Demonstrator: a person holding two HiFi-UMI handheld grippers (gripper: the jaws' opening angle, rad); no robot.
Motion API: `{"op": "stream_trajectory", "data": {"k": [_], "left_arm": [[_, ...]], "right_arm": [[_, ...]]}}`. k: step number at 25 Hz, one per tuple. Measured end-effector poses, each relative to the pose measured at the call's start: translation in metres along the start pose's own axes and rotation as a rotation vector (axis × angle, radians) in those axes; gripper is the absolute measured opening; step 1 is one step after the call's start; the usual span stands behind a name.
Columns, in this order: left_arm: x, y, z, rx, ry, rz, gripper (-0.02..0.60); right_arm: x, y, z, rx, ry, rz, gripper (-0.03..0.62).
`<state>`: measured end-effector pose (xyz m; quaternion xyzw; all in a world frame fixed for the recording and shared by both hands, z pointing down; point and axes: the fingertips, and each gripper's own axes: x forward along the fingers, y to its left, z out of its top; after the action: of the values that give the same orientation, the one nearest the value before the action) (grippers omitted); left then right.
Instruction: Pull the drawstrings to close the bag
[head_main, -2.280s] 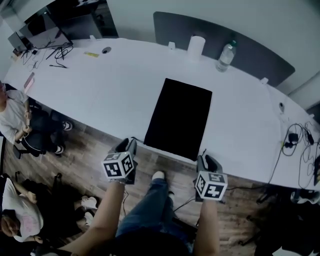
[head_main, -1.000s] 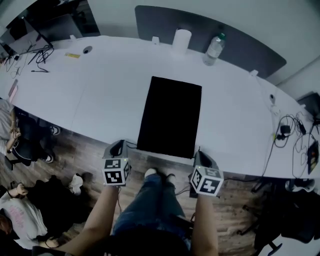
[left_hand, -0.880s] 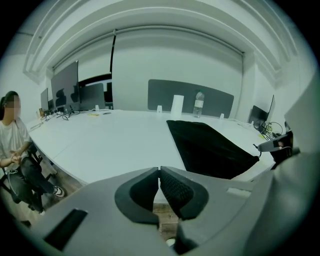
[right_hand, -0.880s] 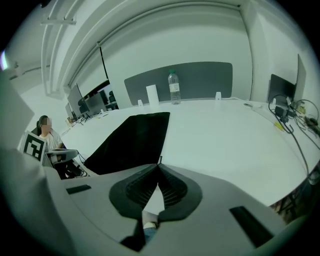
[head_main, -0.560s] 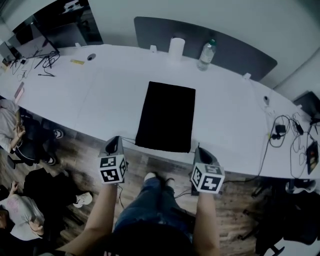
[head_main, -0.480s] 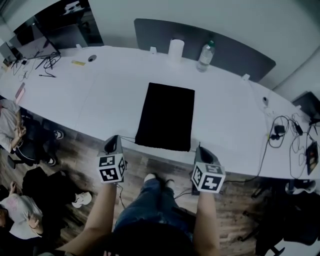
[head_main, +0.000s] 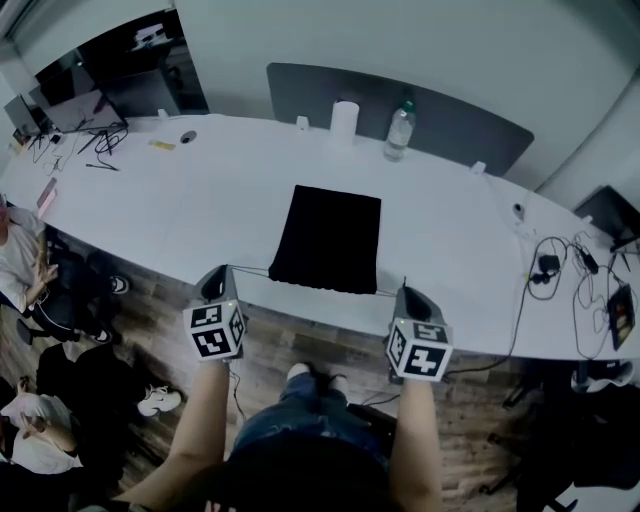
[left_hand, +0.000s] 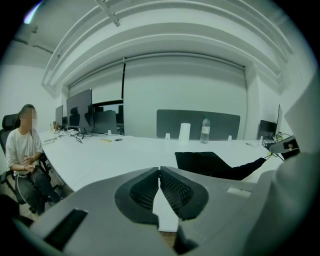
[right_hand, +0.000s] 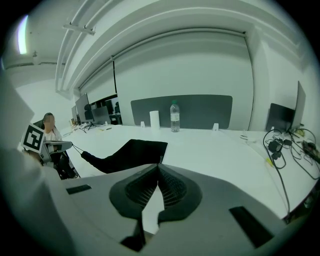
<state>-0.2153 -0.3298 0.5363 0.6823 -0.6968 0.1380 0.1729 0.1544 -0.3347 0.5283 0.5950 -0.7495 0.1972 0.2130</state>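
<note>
A black drawstring bag (head_main: 330, 238) lies flat on the white table (head_main: 180, 200), its mouth at the near edge, slightly bunched. A thin drawstring (head_main: 250, 269) runs taut from the mouth's left corner to my left gripper (head_main: 215, 274), which is shut on it. Another drawstring (head_main: 390, 293) runs from the right corner to my right gripper (head_main: 408, 293), also shut. Both grippers hover just off the table's near edge. In the left gripper view the bag (left_hand: 207, 162) stretches toward the right gripper (left_hand: 285, 146). In the right gripper view the bag (right_hand: 132, 152) stretches toward the left gripper (right_hand: 40, 140).
A paper roll (head_main: 344, 116) and a water bottle (head_main: 398, 132) stand at the table's far edge before a grey divider (head_main: 440, 115). Cables (head_main: 560, 270) lie at the right end. A seated person (head_main: 20, 265) is at the left, and monitors (head_main: 60, 110) at the far left.
The grippers have moved a little further apart and outward from the bag. The strings now stand taut and the bag's near edge looks more gathered.
</note>
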Motion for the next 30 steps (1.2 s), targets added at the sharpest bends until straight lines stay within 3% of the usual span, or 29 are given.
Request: {"op": "stream_trajectory", "data": {"k": [19,30], "left_arm": [[0.017,-0.008,0.073,0.074,-0.117,-0.044,0.011],[0.028,-0.004,0.098,0.067,-0.155,-0.042,0.011]], "right_arm": [[-0.009,-0.014,0.074,-0.055,-0.161,-0.08,-0.002],[-0.008,-0.027,0.096,-0.078,-0.19,-0.1,-0.002]]}}
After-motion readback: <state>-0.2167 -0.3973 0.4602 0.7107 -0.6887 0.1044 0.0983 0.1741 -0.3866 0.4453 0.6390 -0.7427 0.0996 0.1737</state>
